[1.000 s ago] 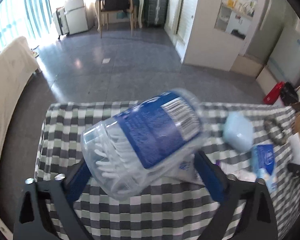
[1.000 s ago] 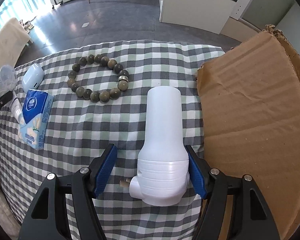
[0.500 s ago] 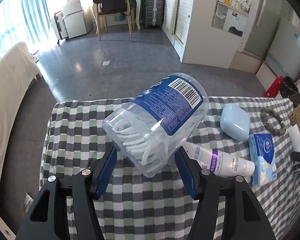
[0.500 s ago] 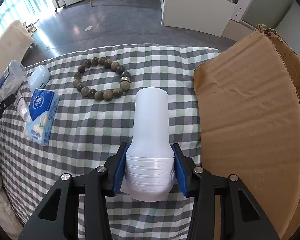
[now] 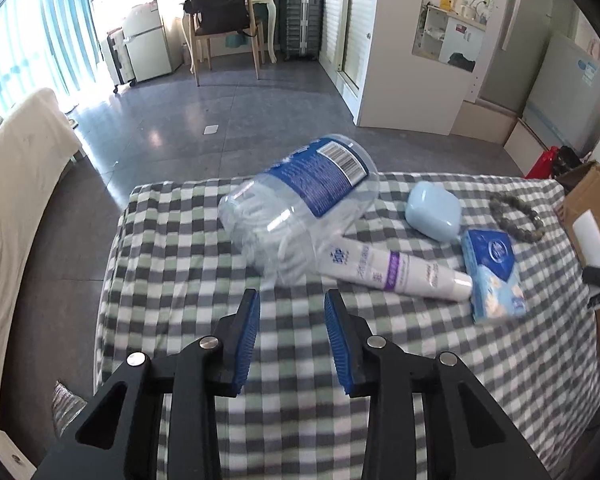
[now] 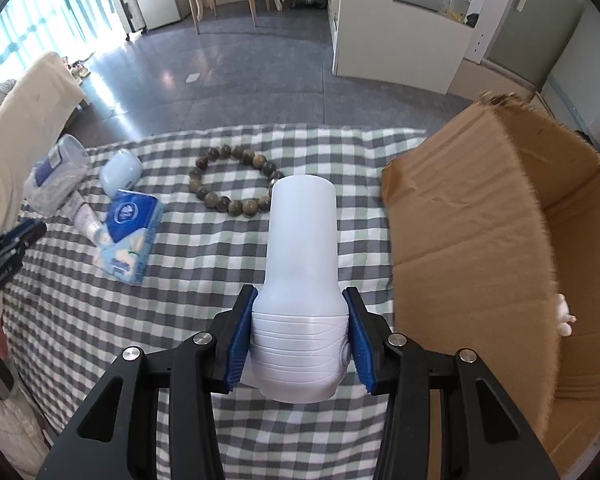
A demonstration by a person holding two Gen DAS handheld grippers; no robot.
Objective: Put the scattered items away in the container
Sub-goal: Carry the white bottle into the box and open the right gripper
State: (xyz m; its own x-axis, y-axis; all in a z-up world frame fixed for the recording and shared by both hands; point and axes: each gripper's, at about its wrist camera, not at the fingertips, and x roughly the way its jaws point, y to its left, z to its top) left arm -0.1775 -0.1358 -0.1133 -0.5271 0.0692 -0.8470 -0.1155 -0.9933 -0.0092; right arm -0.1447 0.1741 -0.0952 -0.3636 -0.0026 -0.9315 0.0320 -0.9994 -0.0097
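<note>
My right gripper (image 6: 300, 304) is shut on the ribbed base of a white bottle (image 6: 302, 240), held just above the checked cloth, left of the open cardboard box (image 6: 480, 220). My left gripper (image 5: 292, 304) hangs over the table's left part, its jaws closing with nothing between them. A clear tub of white picks with a blue label (image 5: 300, 204) lies on its side just beyond its fingertips. To the tub's right lie a white tube (image 5: 392, 268), a pale blue case (image 5: 432, 210), a blue tissue pack (image 5: 492, 272) and a bead bracelet (image 5: 520, 216).
The table wears a grey, white and green checked cloth (image 6: 204, 280), and its far edge drops to a grey floor. A small white object (image 6: 564, 312) lies inside the box. A cream sofa (image 5: 16, 184) stands to the left. A chair and cabinets are far behind.
The left gripper's jaws narrowed and drew back off the tub, which now lies ahead of the tips. The right gripper closed on the white bottle and rose with it.
</note>
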